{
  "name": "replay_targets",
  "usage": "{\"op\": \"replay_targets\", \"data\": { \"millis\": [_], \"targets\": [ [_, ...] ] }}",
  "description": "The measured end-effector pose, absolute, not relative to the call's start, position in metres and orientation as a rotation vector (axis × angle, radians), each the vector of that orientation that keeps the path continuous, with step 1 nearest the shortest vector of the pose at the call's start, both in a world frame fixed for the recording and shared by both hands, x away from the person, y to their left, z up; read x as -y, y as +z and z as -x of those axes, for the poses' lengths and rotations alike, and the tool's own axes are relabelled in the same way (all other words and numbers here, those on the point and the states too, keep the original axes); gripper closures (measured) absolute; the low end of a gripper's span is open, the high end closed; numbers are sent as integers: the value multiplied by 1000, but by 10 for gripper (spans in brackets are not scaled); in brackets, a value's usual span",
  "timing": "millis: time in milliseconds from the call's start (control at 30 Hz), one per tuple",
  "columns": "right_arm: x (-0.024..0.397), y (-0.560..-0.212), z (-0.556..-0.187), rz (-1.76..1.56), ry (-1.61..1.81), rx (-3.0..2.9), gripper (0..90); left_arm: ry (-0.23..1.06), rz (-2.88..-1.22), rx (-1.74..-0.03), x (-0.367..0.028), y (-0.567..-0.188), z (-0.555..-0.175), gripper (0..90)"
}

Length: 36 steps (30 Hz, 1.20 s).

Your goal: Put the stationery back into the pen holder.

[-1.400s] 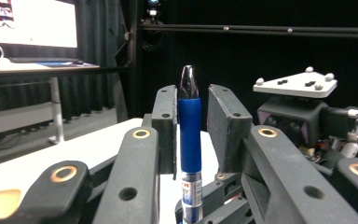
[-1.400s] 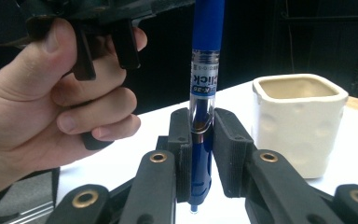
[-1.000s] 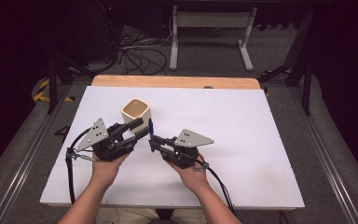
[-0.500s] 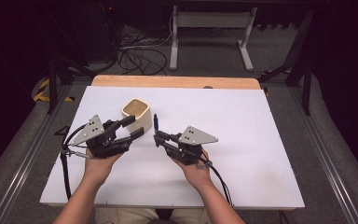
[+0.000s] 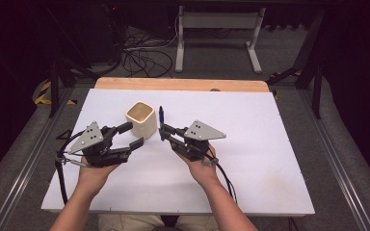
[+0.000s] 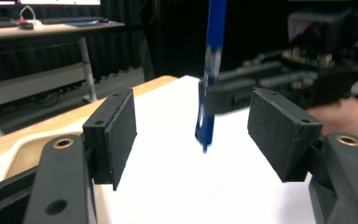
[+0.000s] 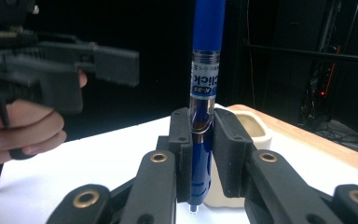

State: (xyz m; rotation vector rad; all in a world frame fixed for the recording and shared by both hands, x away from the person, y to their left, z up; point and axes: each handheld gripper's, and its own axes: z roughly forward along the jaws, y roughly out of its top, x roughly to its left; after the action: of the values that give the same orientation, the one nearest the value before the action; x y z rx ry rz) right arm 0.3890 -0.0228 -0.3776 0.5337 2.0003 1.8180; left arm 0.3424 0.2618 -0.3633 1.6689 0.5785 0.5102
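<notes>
**Pen lifted upright beside the cup, left gripper backing away**

While the right gripper (image 5: 163, 130) is clamping the blue pen (image 5: 161, 115) between its closed pads, it is holding the pen upright, tip down, just to the right of the cream cup (image 5: 140, 119). In the right gripper view the pen (image 7: 204, 93) is standing vertical between the jaws, its tip hanging clear of the white table (image 5: 250, 139), with the cup (image 7: 251, 128) just behind.

Compared with a second ago, the two grippers are drawing apart: the left gripper (image 5: 132, 135) was sitting close against the right one near the cup, and it is now swinging out to the cup's left. Its jaws are standing wide apart and gripping nothing; the left gripper view is showing bare table between the pads (image 6: 121, 133), the pen (image 6: 210, 74) farther off.

Judgement: the pen is now resting solely in the right gripper, so a handover or regrasp looks complete. The pen is not yet over the cup's mouth; dropping it in is likely the next step.
</notes>
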Motion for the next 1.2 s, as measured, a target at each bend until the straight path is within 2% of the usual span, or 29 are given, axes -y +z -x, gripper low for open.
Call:
{"op": "replay_targets", "data": {
  "millis": [233,500,1200],
  "targets": [
    [13,-370,-397,-521,1820,-1993,784,536,-1685,-584,-275,-369,-337,323],
    [-3,-364,-408,-517,1839,-1985,784,545,-1721,-557,-273,-374,-337,281],
    [-36,-372,-439,-510,1828,-1971,783,527,-1745,-581,-276,-384,-344,220]
  ]
}}
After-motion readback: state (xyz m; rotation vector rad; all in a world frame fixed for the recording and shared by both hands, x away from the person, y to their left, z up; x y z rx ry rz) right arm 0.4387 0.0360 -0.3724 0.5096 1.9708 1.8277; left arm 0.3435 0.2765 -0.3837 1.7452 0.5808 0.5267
